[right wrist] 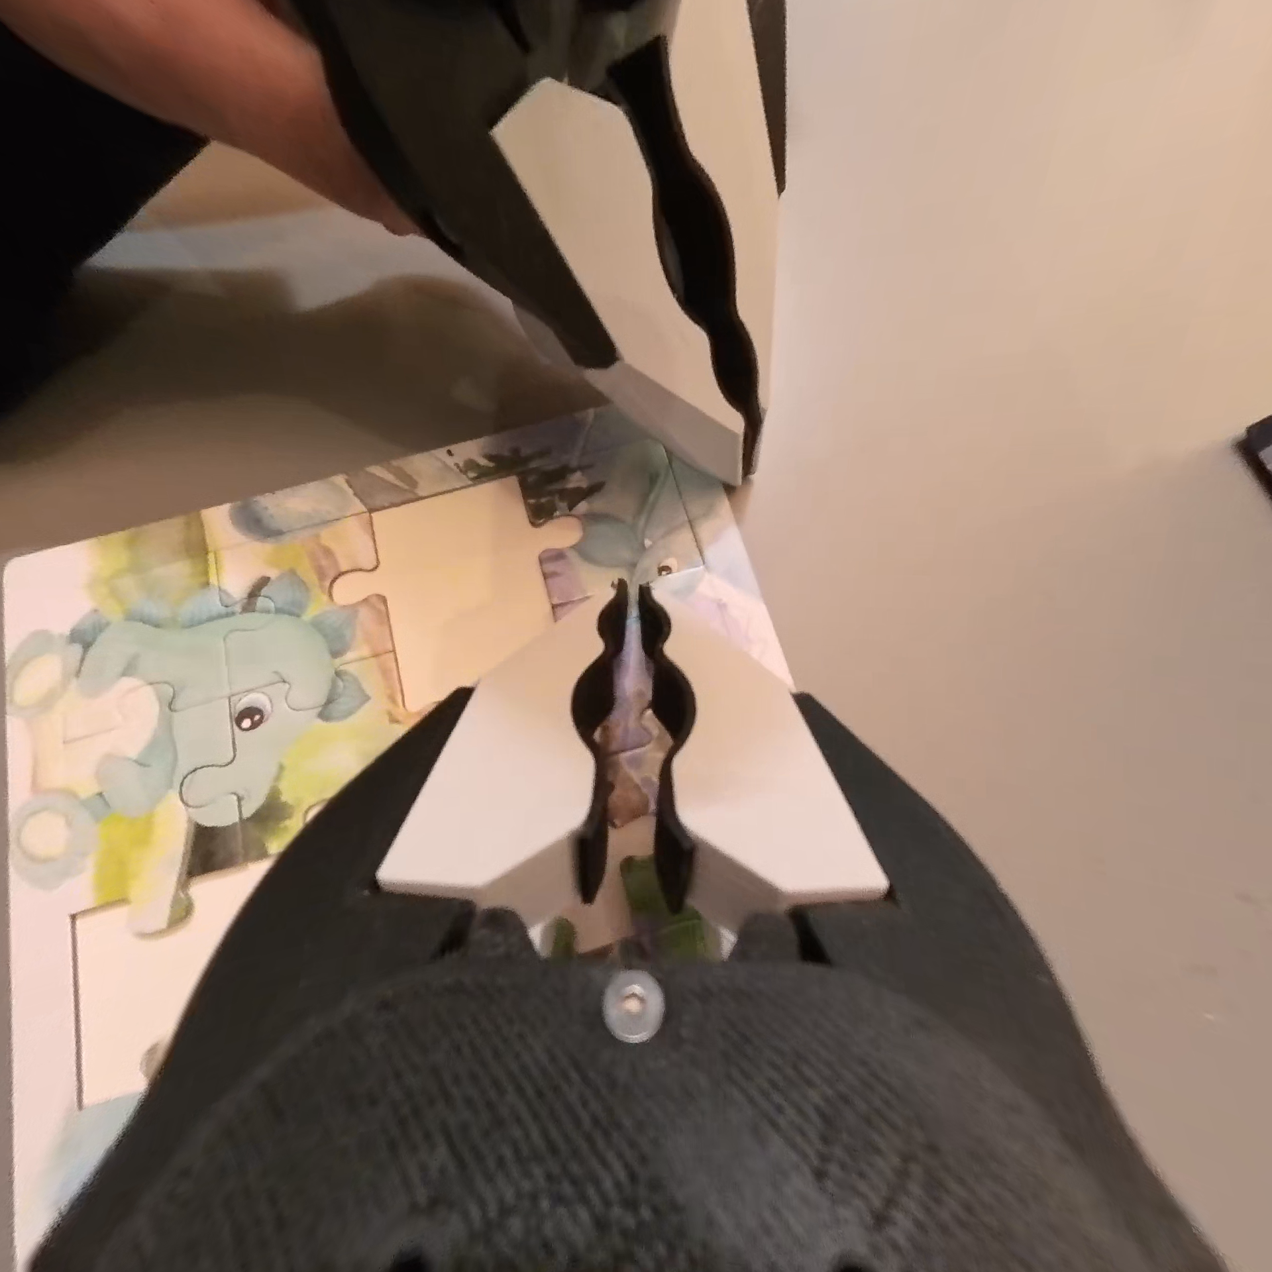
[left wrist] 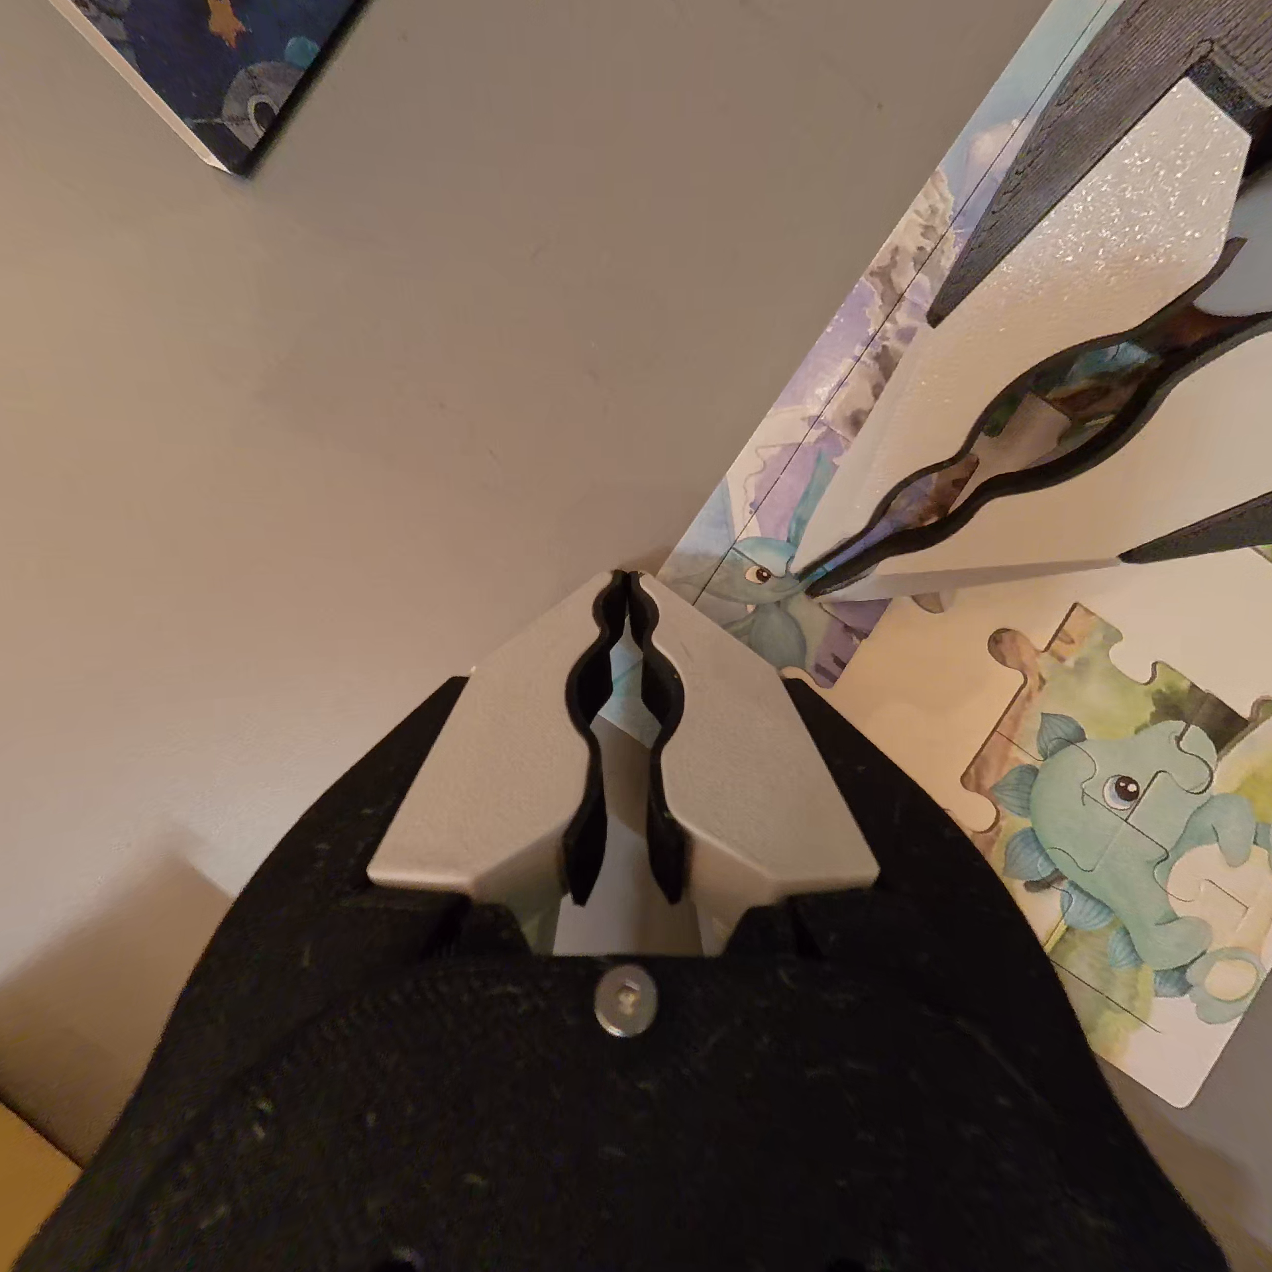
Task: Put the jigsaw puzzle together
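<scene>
The jigsaw puzzle lies on its pale board point(left wrist: 929, 661) on a beige table. A joined cluster shows a teal dinosaur point(left wrist: 1115, 826), also in the right wrist view point(right wrist: 206, 695). Pieces along the board's edge show a blue winged dragon point(left wrist: 764, 592), seen in the right wrist view too point(right wrist: 633, 537). My left gripper point(left wrist: 628, 578) is shut, its tips just off the board's corner; it also shows in the right wrist view point(right wrist: 750, 440). My right gripper point(right wrist: 632, 585) is shut, tips down on the dragon's face, as the left wrist view point(left wrist: 819, 585) shows. Part of the board point(right wrist: 454, 592) is bare.
A dark blue picture box point(left wrist: 213, 62) lies on the table beyond my left gripper; its edge point(right wrist: 1256, 447) shows in the right wrist view. A person's hand point(right wrist: 275, 103) holds the left gripper. Something tan point(left wrist: 27, 1156) sits at the lower left. The left gripper's tips are roughly 5 cm from the right gripper's.
</scene>
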Demonstrator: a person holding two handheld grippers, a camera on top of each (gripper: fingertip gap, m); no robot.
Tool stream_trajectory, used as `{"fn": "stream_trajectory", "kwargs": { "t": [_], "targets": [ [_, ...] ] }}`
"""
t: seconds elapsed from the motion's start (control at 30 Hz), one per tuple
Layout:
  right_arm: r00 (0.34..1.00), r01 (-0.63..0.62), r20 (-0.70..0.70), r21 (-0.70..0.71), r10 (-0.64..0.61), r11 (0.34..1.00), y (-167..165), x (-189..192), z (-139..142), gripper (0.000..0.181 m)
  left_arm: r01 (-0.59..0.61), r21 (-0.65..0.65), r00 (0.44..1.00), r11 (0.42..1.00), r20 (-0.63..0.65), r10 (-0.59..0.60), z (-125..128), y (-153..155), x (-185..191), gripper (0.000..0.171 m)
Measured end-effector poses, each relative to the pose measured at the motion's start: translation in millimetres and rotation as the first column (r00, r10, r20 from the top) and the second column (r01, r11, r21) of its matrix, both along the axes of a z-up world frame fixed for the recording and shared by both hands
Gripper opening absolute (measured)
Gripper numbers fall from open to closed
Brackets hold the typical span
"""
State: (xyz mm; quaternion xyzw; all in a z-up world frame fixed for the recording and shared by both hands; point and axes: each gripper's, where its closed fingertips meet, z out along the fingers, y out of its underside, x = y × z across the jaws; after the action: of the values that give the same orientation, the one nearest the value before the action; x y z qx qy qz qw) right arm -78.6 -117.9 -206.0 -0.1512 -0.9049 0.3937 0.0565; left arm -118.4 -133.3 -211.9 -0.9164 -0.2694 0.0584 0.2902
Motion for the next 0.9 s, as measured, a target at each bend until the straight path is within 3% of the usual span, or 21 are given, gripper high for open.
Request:
{"fn": "stream_trajectory", "kwargs": {
  "t": [0.2,0.33,0.43,0.57,0.9],
  "targets": [
    [0.997,0.008,0.075,-0.015,-0.007,1.0,2.6,1.7,0.2,0.001,0.0,0.0,1.0,1.0,0.0,0.0,0.1,0.1,0.0,0.0],
    [0.999,0.018,0.042,-0.042,-0.016,0.999,-2.7,-2.5,5.7,0.0,0.0,-0.002,1.0,1.0,-0.002,0.0,0.2,-0.1,-0.1,0.0],
    [0.999,0.046,-0.012,0.019,-0.046,0.999,1.8,-9.3,0.4,0.0,0.0,-0.001,1.0,1.0,-0.001,0.0,0.2,-0.1,-0.2,0.0],
    [0.994,0.097,0.054,0.016,-0.098,0.995,2.2,-9.1,-0.4,0.0,0.0,-0.003,1.0,1.0,-0.003,0.0,0.2,0.0,-0.2,0.0],
    [0.997,0.077,-0.017,0.052,-0.076,0.996,3.7,-7.8,-0.1,0.0,-0.002,-0.004,1.0,1.0,-0.002,0.002,0.2,-0.1,-0.2,0.0]
  ]
}}
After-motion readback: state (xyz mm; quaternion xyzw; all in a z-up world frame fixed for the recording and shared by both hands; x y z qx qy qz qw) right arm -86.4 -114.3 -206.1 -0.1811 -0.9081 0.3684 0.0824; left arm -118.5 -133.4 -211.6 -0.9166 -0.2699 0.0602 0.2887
